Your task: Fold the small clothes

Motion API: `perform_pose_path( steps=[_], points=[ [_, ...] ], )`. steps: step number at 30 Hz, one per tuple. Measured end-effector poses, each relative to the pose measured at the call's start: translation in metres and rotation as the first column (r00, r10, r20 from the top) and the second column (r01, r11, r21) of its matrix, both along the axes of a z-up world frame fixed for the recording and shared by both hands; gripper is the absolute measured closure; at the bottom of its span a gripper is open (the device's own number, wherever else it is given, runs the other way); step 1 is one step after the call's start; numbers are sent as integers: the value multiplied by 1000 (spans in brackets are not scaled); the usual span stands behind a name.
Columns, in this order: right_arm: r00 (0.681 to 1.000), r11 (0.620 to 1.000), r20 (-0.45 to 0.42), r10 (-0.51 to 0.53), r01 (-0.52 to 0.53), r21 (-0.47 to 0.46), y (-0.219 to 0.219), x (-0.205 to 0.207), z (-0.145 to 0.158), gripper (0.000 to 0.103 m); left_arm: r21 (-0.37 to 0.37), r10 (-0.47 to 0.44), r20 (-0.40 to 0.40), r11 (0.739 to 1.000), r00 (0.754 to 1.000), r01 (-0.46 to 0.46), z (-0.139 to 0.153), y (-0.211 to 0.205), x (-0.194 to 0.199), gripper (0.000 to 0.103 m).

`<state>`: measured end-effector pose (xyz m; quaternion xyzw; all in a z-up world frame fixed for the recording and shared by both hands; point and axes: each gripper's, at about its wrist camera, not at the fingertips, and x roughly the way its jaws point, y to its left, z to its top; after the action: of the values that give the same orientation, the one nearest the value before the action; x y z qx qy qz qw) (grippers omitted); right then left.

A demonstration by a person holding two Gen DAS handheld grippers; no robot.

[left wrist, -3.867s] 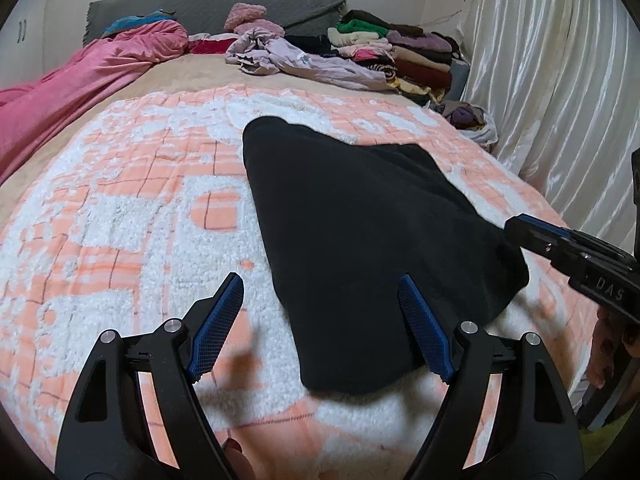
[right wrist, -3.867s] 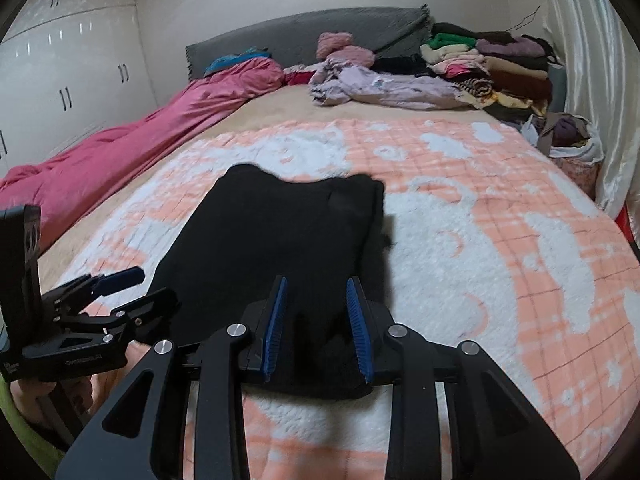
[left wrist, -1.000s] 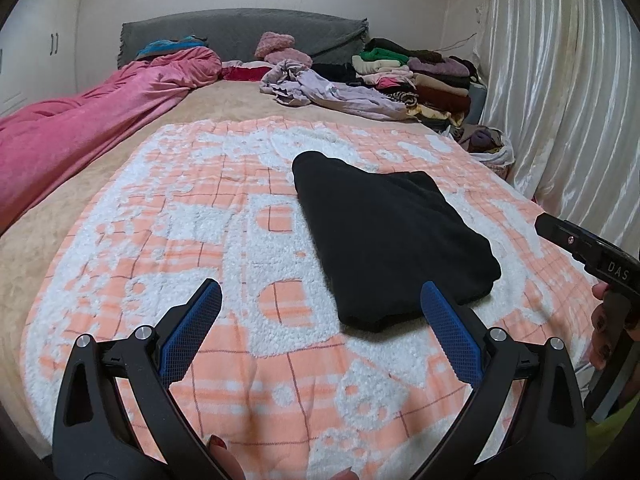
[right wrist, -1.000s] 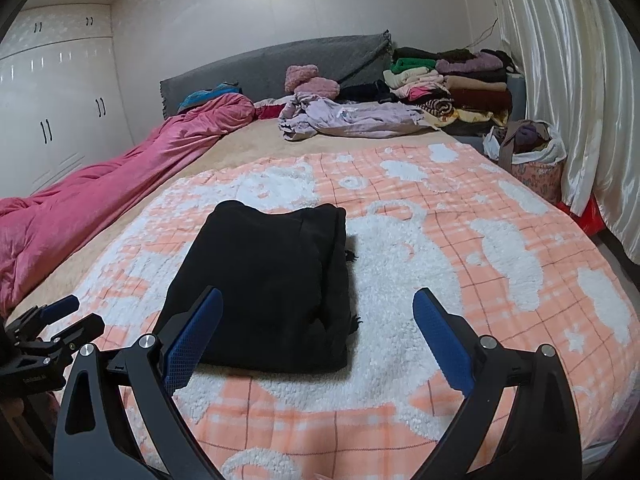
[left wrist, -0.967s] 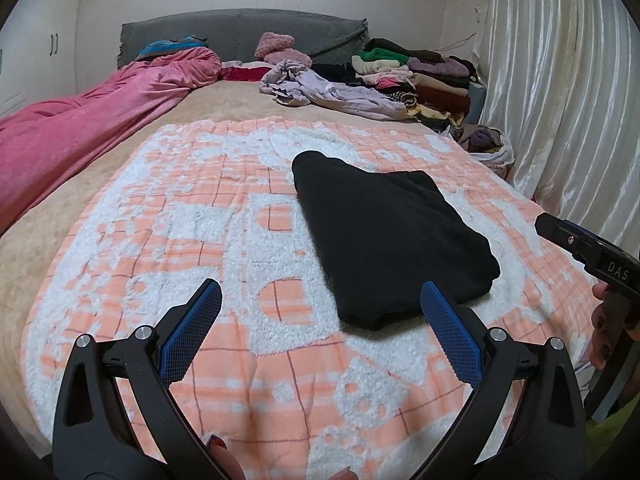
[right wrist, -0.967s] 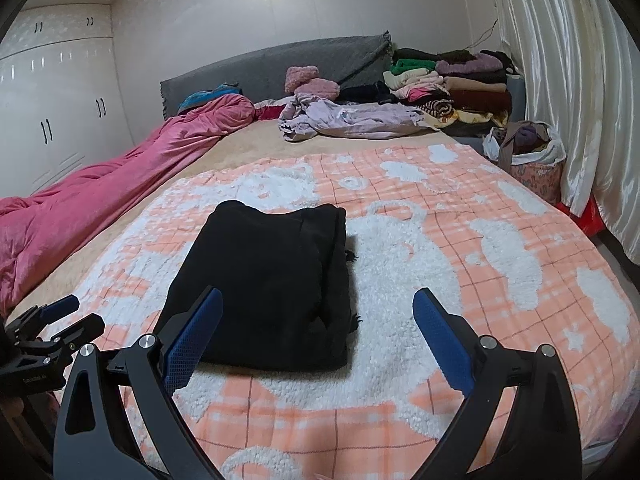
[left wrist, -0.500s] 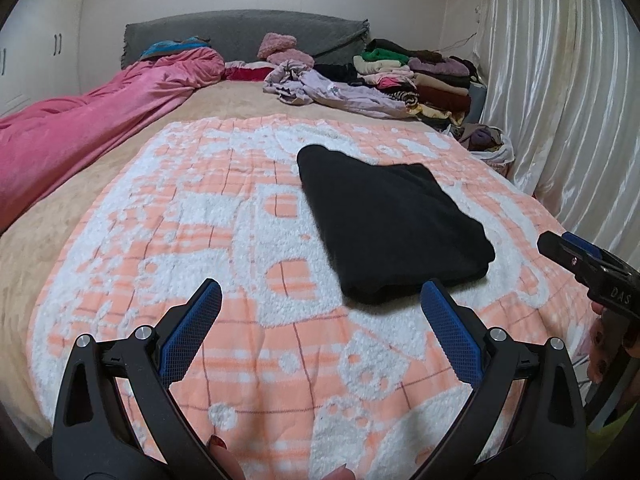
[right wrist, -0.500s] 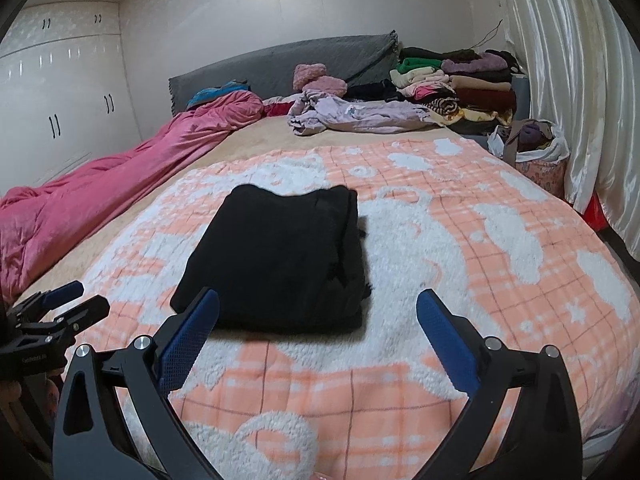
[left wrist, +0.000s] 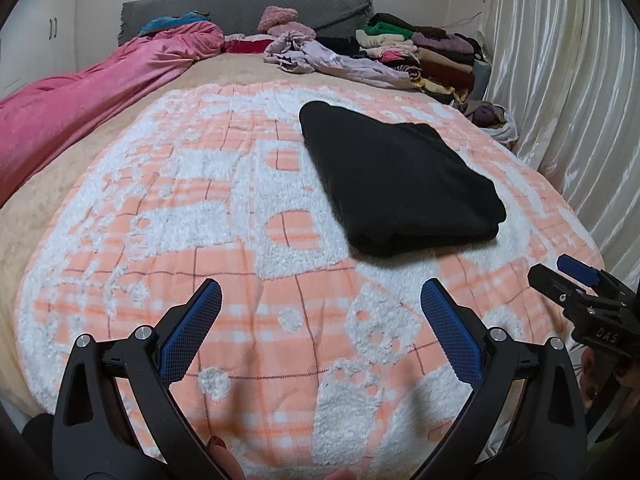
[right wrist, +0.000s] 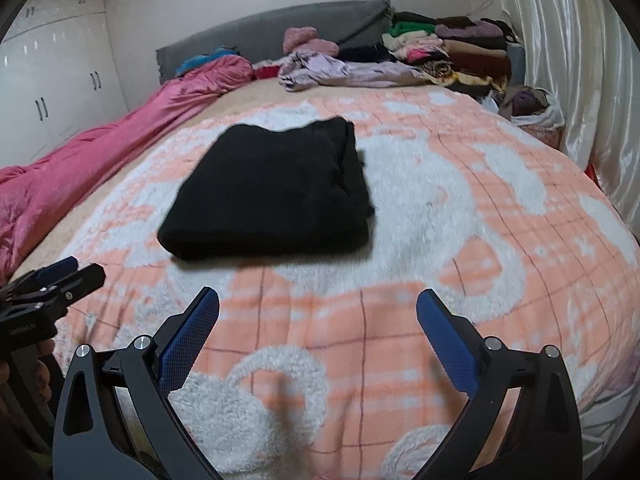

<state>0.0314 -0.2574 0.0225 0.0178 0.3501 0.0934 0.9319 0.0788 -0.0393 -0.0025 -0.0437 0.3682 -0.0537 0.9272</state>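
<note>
Black fleece, folded into a tidy thick rectangle: the black garment [left wrist: 400,184] lies flat on the peach-and-white blanket [left wrist: 168,216], ahead of both grippers and touched by neither. A moment ago the right gripper [right wrist: 318,340] was nearly closed right at its near edge; now it's pulled back, fingers spread wide and empty. The left gripper [left wrist: 320,330] is likewise spread, garment ahead and to its right. This piece looks finished; next likely comes from the clothes heap [left wrist: 344,60] far ahead.
</note>
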Motion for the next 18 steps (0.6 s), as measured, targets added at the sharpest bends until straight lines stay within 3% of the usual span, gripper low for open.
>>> perform_pose_path(
  steps=[18],
  points=[
    [1000, 1000, 6, -16, 16, 0, 0, -2, -1, 4, 5, 1, -21, 1000, 1000, -1, -6, -3, 1, 10]
  ],
)
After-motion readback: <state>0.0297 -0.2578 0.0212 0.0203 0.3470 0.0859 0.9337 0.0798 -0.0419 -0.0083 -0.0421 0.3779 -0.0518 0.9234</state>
